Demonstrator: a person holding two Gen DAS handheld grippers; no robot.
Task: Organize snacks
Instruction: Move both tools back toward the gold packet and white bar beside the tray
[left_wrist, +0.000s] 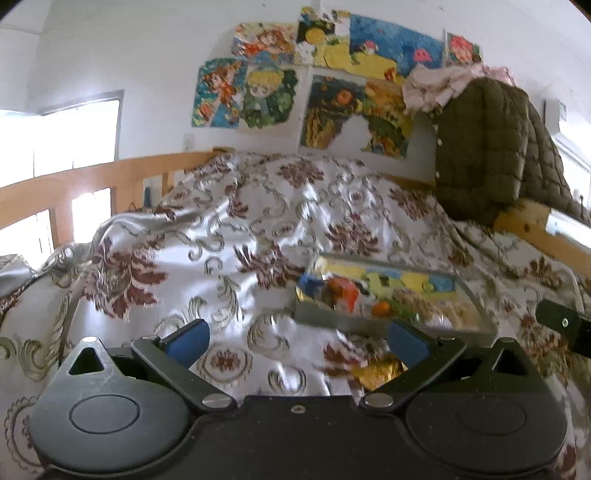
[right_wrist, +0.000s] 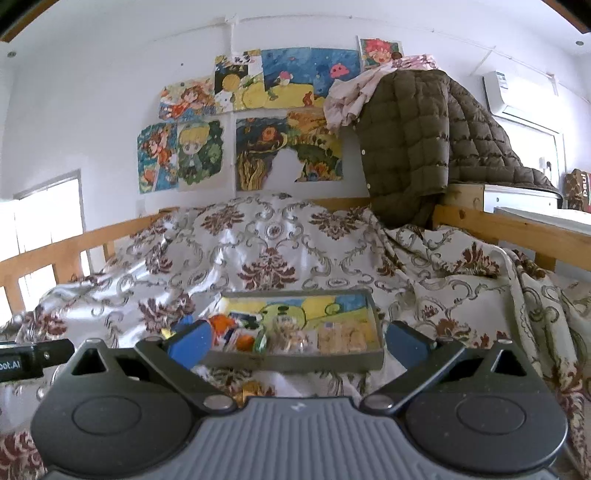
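Both grippers are up over the bed, fingers spread wide, nothing between them. The left gripper (left_wrist: 297, 338) hangs released above the patterned bedspread (left_wrist: 229, 229), and the right gripper (right_wrist: 295, 341) is just as open, its blue fingertips (right_wrist: 192, 341) framing the tray (right_wrist: 295, 362) from the near side.

The tray is a shallow grey rectangle lying flat on the bedspread, long axis running left to right across the right wrist view, near long wall facing that camera squarely. In the left wrist view it sits toward the right and turned a bit, its near left corner pointing at the camera. Its floor carries a bright cartoon picture in yellow, green and blue.

Inside, along the near wall, snacks line up: a clear packet of pale biscuits (right_wrist: 341, 339) at the right end, a clear bag of brownish round pieces (right_wrist: 290, 338) touching it toward the middle, then orange and blue wrappers (right_wrist: 231, 330) crowding the left end. The far half of the tray floor is bare.

A gold foil wrapper (left_wrist: 376, 374) lies on the bedspread just outside the tray's near edge, below the left gripper's right finger.

Open bedspread spreads left of the tray; wooden rails (right_wrist: 62, 254) bound the bed, with a quilted olive jacket (right_wrist: 410, 147) draped over the far right corner.

Writing: white letters ending "oot.AI" on the black piece (right_wrist: 22, 363) at the right wrist view's left edge. Tray print too blurred to read.
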